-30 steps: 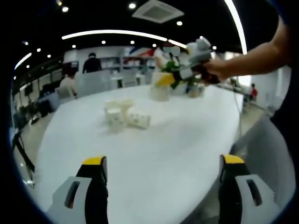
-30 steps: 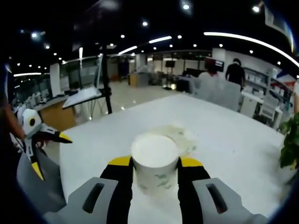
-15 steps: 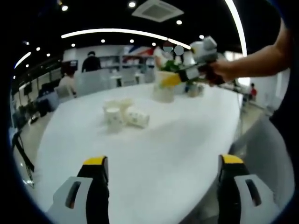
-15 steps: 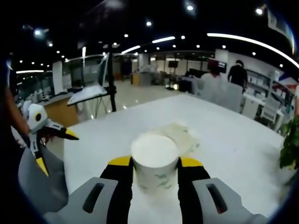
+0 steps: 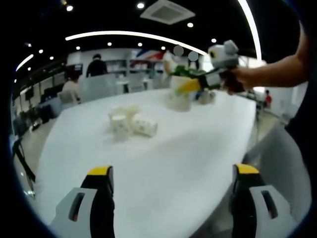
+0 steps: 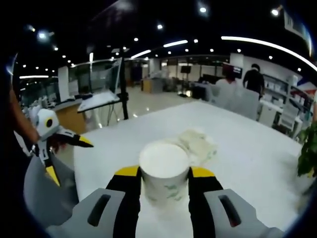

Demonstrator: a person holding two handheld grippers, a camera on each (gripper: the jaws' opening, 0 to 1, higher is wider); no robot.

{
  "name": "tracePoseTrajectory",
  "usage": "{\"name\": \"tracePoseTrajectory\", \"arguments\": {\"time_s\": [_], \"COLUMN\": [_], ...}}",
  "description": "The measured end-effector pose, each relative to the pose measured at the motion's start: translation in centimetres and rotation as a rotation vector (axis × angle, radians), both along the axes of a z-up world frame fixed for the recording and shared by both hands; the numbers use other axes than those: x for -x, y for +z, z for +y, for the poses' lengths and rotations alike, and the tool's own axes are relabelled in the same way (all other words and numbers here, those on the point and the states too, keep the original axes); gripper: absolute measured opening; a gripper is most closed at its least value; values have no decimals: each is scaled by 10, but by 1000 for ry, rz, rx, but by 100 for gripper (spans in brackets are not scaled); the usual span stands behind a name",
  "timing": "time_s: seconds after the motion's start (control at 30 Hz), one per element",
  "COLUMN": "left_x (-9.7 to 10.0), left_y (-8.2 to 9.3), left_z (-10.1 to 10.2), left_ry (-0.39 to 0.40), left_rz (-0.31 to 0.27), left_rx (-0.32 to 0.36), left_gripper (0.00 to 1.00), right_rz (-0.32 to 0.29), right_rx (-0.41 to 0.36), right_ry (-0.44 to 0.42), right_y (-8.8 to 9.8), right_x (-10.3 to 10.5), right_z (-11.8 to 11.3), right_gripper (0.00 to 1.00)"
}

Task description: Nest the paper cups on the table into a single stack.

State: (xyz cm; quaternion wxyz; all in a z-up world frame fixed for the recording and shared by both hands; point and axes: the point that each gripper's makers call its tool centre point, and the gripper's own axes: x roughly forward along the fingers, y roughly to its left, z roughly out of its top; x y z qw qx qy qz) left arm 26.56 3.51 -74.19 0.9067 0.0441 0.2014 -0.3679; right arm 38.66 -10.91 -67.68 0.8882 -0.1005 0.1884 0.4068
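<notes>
Right gripper (image 6: 165, 178), jaws closed on a white paper cup with green print (image 6: 164, 171) — print too blurred to read — held above the white table (image 6: 247, 148). Left gripper (image 5: 171, 186) hangs with jaws wide apart and empty; loose white paper cups (image 5: 130, 122) cluster far on the table.

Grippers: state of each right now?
Left gripper: open, holding nothing, above the table.
Right gripper: shut on a paper cup.
</notes>
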Motion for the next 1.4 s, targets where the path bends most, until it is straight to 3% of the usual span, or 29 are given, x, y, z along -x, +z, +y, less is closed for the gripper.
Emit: {"name": "tracePoseTrajectory", "arguments": {"time_s": [0.33, 0.93, 1.4], "left_x": [4, 1, 2], "left_y": [-2, 1, 3], "left_z": [-6, -3, -6], "left_ry": [-35, -18, -25], "left_rz": [-6, 5, 8], "left_rx": [-26, 16, 29], "left_gripper": [98, 98, 98], "right_rz": [23, 49, 62], "right_rx": [-28, -23, -34], "right_ry": [5, 73, 112], "right_y": [-4, -12, -16], "right_x": [14, 41, 73], "right_z": [0, 20, 30], "right_gripper": [34, 34, 34]}}
